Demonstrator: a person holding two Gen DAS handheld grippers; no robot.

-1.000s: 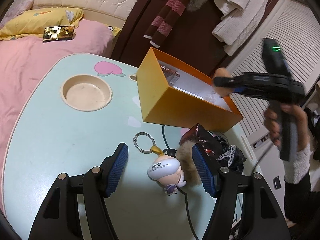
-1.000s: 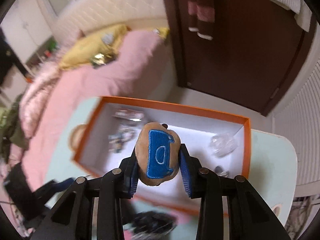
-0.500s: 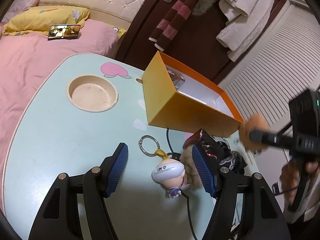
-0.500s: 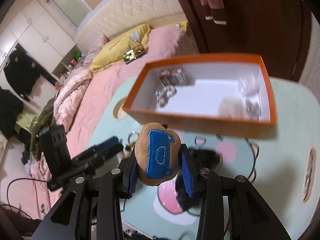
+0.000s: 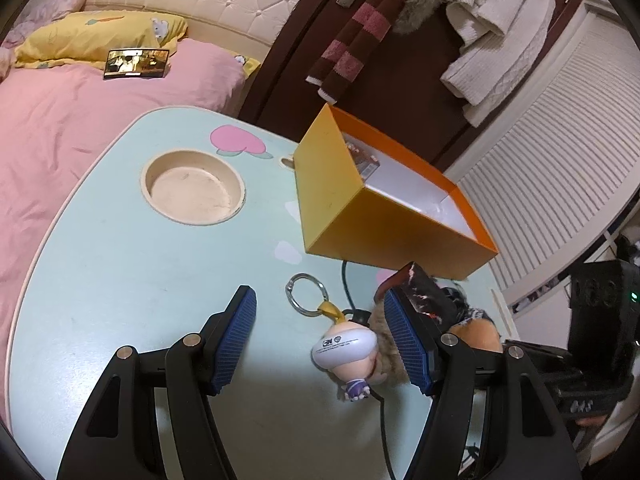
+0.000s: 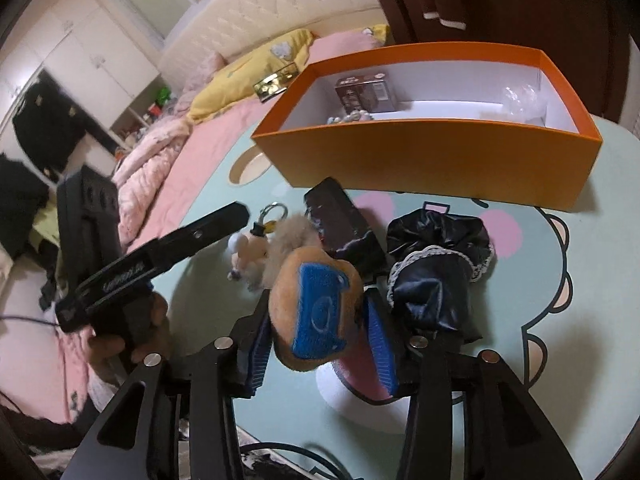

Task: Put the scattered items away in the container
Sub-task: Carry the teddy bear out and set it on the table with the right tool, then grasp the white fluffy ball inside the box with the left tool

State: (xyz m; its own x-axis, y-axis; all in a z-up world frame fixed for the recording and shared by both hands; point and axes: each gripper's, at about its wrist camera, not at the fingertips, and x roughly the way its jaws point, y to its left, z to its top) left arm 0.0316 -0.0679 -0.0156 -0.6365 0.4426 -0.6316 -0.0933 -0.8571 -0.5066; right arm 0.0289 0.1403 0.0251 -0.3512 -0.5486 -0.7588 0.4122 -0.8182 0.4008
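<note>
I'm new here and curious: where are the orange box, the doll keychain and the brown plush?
orange box (image 5: 384,228), left wrist view, near outer wall.
doll keychain (image 5: 346,346), left wrist view, white head.
brown plush (image 6: 318,314), right wrist view, blue patch.

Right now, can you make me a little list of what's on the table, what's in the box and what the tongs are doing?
box: orange box, open top, on the table
in box: small dark carton
on table: doll keychain, dark packet, black lacy cloth
left tongs: open, empty, over the keychain
right tongs: opening, brown plush with blue patch between them
</note>
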